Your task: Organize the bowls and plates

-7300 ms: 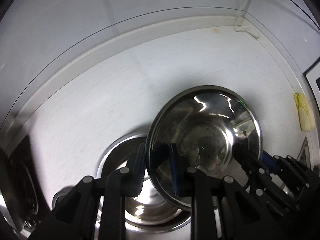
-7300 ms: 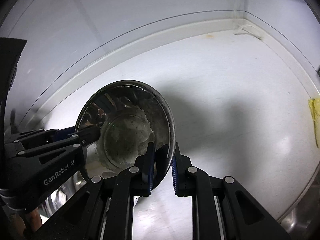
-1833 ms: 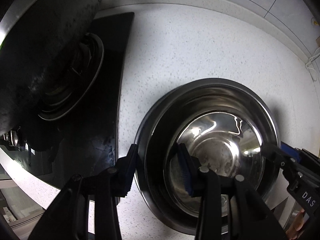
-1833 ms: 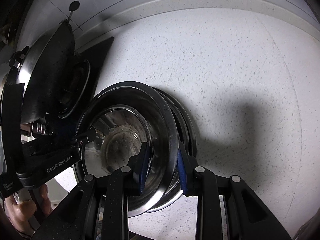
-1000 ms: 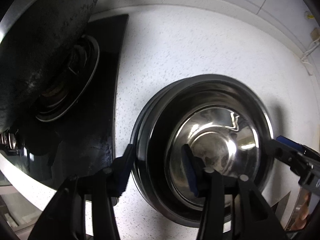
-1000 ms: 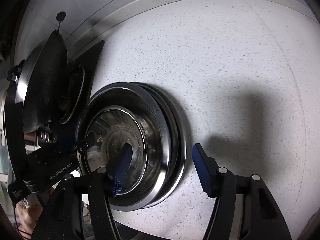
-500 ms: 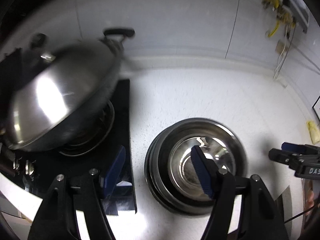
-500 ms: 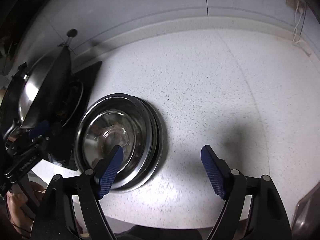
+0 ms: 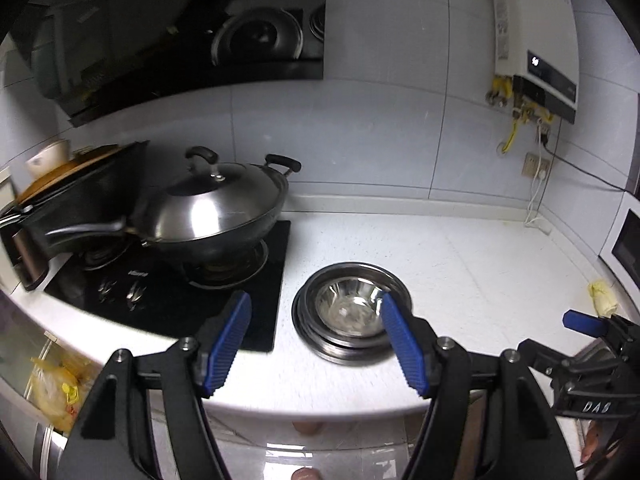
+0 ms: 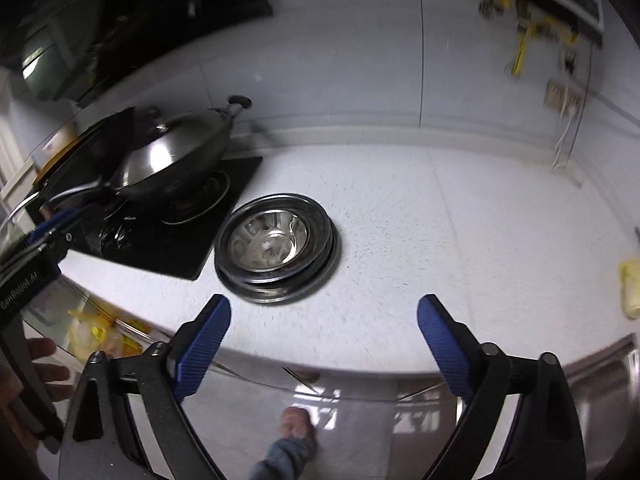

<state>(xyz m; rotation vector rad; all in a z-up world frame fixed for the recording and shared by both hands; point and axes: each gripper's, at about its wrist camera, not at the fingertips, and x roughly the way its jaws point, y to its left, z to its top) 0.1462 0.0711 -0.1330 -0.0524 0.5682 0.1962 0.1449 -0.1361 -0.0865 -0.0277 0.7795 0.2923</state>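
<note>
Steel bowls (image 9: 352, 314) sit stacked; left tool (image 9: 316, 346) gapes empty, right tool (image 10: 320, 340) is opening, empty.

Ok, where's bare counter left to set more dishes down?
Bare counter runs from the nested steel bowls right to the yellow cloth and back to the wall. Left is crowded: the stove with its lidded wok sits right beside the stack.

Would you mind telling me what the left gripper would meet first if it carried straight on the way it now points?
Probably the stack of steel bowls on the white counter. The open left gripper is empty and aims down at them, though depth is hard to judge.
</note>
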